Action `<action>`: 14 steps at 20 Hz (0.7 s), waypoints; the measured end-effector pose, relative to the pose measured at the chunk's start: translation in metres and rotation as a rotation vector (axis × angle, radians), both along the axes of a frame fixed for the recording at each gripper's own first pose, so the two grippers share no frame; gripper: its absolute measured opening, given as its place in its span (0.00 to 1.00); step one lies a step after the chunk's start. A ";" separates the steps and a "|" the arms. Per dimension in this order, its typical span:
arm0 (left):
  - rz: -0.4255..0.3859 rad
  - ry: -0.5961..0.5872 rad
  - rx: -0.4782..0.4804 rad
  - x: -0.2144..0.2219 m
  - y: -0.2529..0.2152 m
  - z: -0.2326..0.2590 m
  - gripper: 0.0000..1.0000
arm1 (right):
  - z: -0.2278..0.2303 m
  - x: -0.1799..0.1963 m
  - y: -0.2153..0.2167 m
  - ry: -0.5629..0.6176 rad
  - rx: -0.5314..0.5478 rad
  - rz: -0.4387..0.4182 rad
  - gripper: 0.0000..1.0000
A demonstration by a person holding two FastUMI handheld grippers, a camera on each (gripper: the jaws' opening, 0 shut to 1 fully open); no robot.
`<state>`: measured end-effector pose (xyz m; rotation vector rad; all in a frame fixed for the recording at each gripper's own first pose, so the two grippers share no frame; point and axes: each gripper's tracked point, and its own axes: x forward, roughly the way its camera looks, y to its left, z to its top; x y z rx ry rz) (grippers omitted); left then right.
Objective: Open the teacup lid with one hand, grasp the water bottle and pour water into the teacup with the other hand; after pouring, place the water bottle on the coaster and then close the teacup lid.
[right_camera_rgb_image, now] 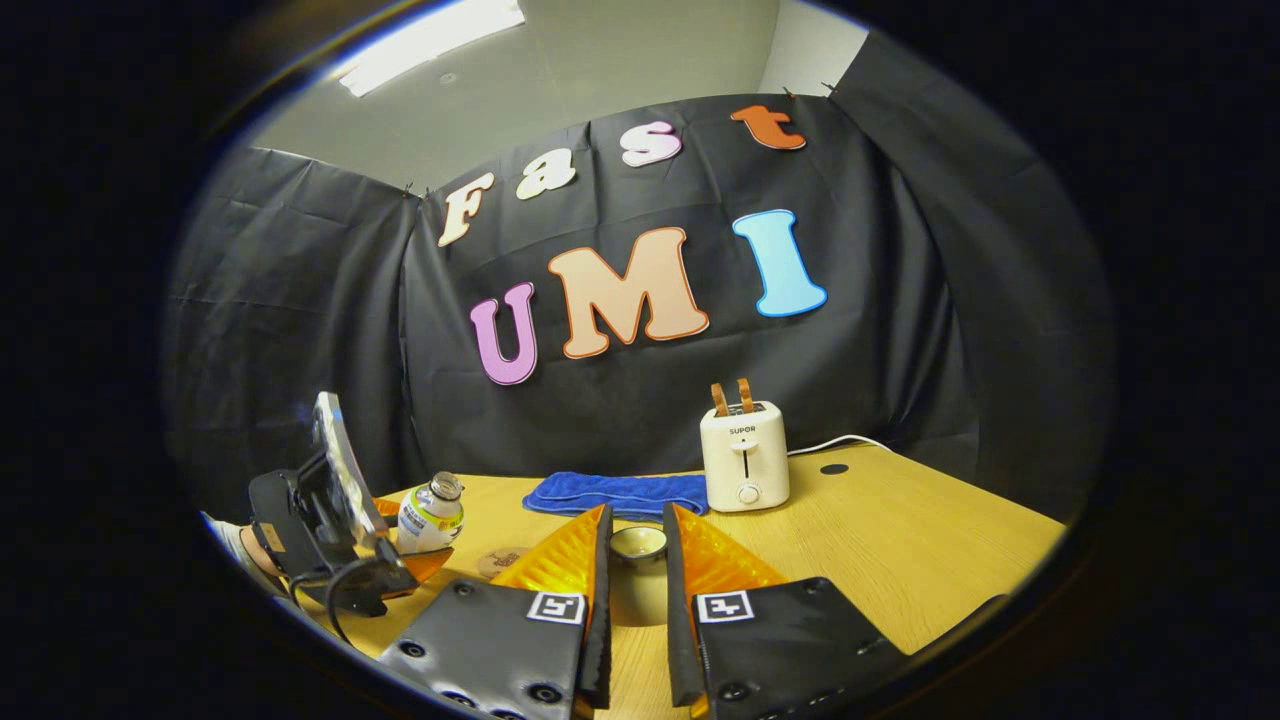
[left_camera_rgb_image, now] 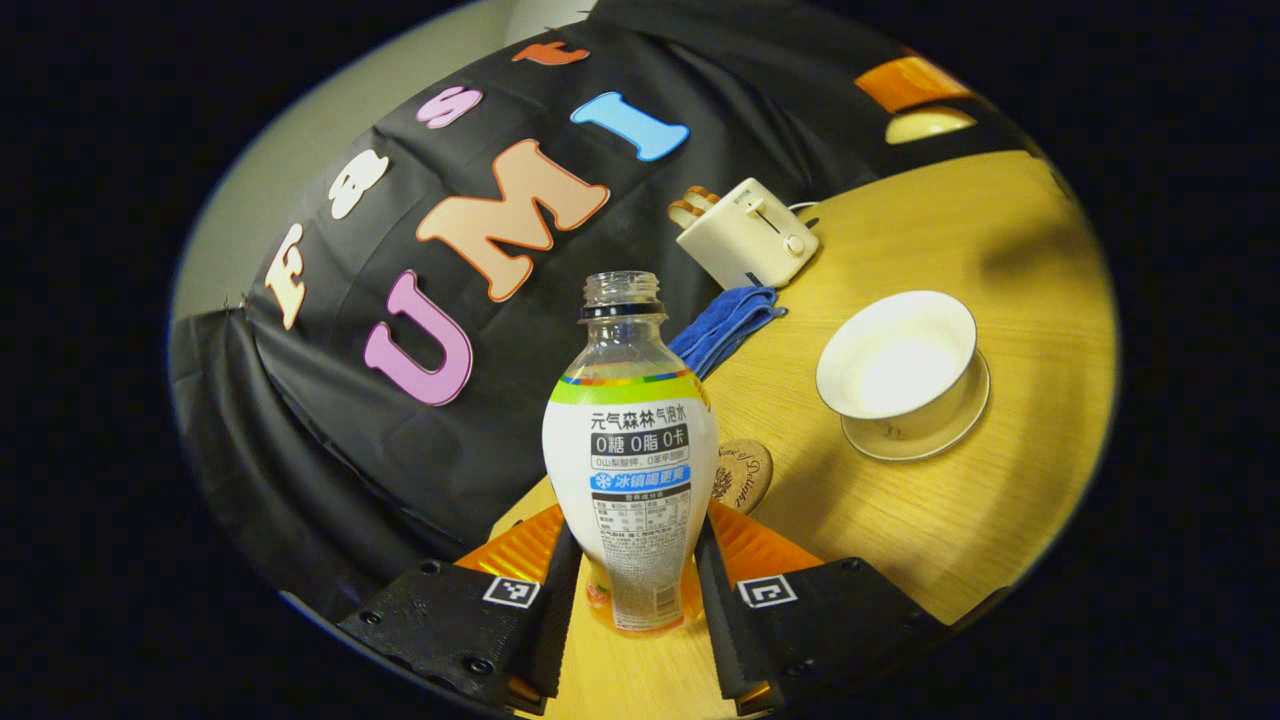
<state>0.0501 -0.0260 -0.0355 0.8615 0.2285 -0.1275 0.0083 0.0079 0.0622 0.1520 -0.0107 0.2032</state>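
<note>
Cloth-walled booth with table [right_camera_rgb_image: 900,540]

From my remote station I see a clear glossy plastic water bottle [left_camera_rgb_image: 630,450] with a printed wrap, a glazed white ceramic teacup [left_camera_rgb_image: 897,362], a smooth wood-grain desk [left_camera_rgb_image: 1000,260], a fuzzy blue cloth [right_camera_rgb_image: 615,493] and a smooth cream plastic toaster [right_camera_rgb_image: 744,455].

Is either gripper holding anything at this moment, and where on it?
The left gripper holds the water bottle by its lower body. The right gripper holds the teacup lid between its fingers.
</note>
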 end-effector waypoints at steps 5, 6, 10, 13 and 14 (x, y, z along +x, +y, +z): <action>-0.049 0.019 0.125 -0.003 -0.012 -0.013 0.57 | -0.001 0.002 -0.009 0.004 0.007 -0.015 0.27; -0.054 0.023 0.152 -0.002 -0.012 -0.015 0.56 | -0.001 0.003 -0.010 0.005 0.011 -0.017 0.27; -0.069 0.021 0.307 0.000 -0.011 -0.015 0.57 | 0.002 0.003 -0.018 0.000 0.021 -0.028 0.27; -0.076 0.032 0.401 0.002 -0.007 -0.016 0.57 | 0.000 0.005 -0.022 0.006 0.026 -0.036 0.26; -0.078 0.038 0.429 0.001 -0.006 -0.017 0.57 | -0.001 0.006 -0.024 0.009 0.027 -0.039 0.27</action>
